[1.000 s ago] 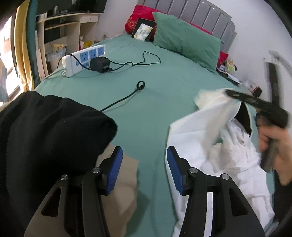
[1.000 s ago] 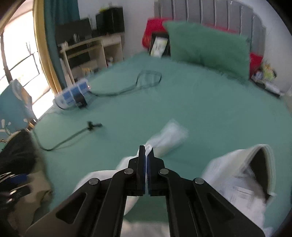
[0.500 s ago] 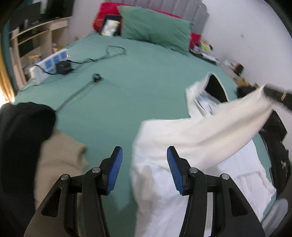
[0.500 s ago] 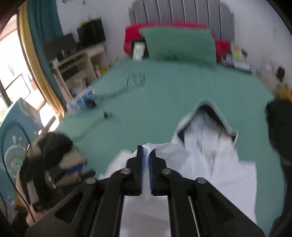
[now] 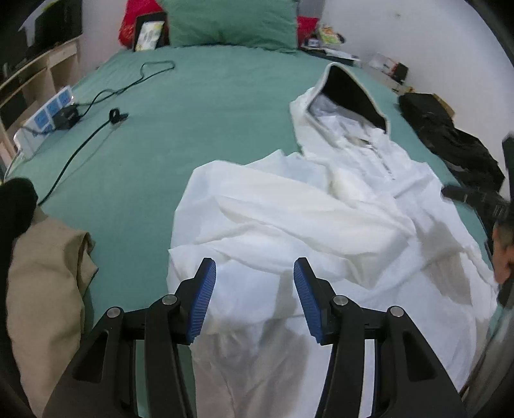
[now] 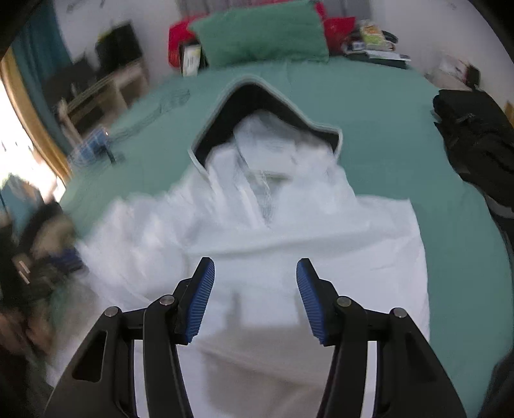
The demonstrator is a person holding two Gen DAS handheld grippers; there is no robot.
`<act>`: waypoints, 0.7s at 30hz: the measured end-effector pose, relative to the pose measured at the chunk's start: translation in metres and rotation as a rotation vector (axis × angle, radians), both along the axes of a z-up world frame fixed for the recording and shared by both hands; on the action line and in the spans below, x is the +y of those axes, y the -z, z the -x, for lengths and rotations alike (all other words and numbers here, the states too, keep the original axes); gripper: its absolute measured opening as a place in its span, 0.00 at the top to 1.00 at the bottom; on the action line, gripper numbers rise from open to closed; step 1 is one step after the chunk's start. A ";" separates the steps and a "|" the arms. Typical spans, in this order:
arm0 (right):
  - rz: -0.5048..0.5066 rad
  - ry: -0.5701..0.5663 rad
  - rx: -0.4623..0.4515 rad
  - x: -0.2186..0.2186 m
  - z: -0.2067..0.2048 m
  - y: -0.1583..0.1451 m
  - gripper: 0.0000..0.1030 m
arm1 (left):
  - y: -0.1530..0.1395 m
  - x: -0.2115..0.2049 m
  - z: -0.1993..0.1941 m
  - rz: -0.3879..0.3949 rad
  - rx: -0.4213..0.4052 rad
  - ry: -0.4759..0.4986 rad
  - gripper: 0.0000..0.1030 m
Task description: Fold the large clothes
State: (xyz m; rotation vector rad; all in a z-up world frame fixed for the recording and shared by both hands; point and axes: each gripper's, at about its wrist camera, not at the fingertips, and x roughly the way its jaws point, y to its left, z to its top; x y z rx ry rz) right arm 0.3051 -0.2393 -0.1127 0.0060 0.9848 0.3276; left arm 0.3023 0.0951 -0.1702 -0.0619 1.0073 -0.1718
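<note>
green bedsheet (image 5: 199, 135) now carries our white hooded jacket (image 5: 321, 218), sleeve dropped across its body. we have released it: right gripper (image 6: 255, 283) and left gripper (image 5: 255, 289) both gape empty above, ready to regrasp.

**Hooded jacket spread across the bed, clutter around its edges**

The hooded jacket (image 5: 321, 225) lies on the bed (image 5: 192, 135), hood toward the pillow (image 5: 231, 22) at the head, one sleeve folded across its body. The left gripper (image 5: 254, 289) and the right gripper (image 6: 255, 289) both hang over the jacket's near end, jaws apart. Left of the jacket, at the bed's near corner, a folded garment (image 5: 41, 289) lies under another garment (image 5: 16, 202). Farther back on the left sits a power strip (image 5: 48, 112), its cable (image 5: 80, 141) trailing over the sheet. Right of the jacket, along the bed's edge, lies what seems a bag (image 5: 449, 144). A picture frame (image 5: 149, 30) leans beside the pillow.
</note>
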 end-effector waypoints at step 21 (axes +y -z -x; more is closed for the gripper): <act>0.117 -0.501 -0.108 0.108 0.043 0.035 0.97 | -0.007 0.026 -0.007 0.092 -0.023 -0.077 0.48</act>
